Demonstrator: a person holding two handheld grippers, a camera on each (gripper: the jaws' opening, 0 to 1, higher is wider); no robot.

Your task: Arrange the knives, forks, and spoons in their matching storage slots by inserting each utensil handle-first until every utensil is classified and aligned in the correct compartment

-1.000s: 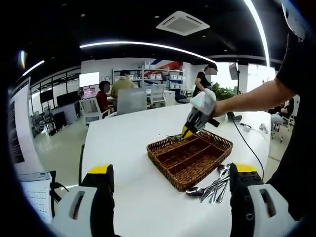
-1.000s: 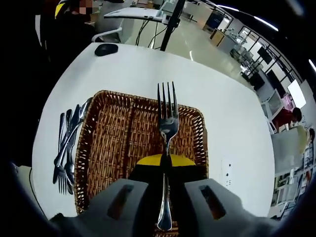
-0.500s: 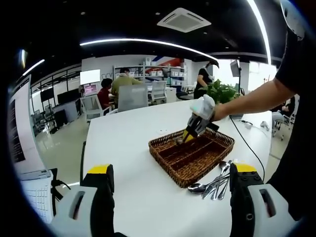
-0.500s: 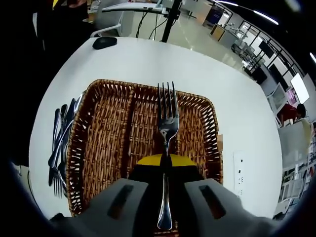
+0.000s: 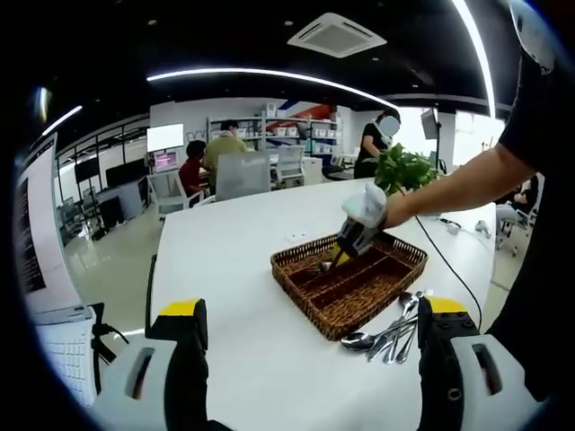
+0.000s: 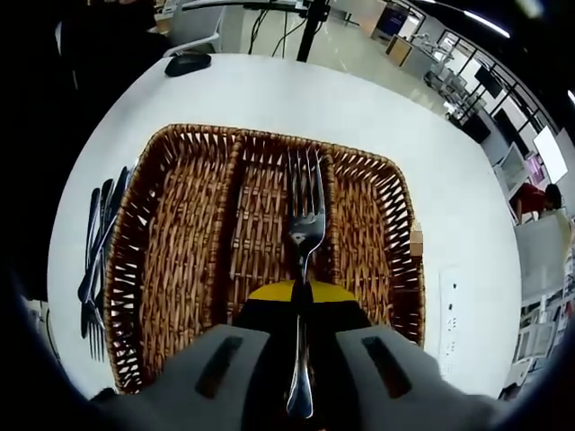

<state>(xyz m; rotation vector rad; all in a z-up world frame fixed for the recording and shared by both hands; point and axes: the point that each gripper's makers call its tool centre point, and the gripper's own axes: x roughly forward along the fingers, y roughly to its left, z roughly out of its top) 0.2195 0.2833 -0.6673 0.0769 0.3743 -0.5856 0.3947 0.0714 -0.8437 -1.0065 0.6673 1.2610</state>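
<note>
Grey grippers with yellow-tipped black fingers [image 5: 184, 325]; black sleeve [image 5: 539, 108].

Wicker tray [image 6: 171, 233] on the table [image 6: 377, 117]; loose cutlery [image 6: 94, 260] just beside its left wall.

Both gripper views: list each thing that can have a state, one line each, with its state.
Right tongs: shut on the fork.
Fork: held, prongs pointing away, over the basket.
Basket: three long slots, no cutlery lying in them.
Loose cutlery: lying in a bunch on the table beside the basket.
Left tongs: open, holding nothing, above the table.
</note>
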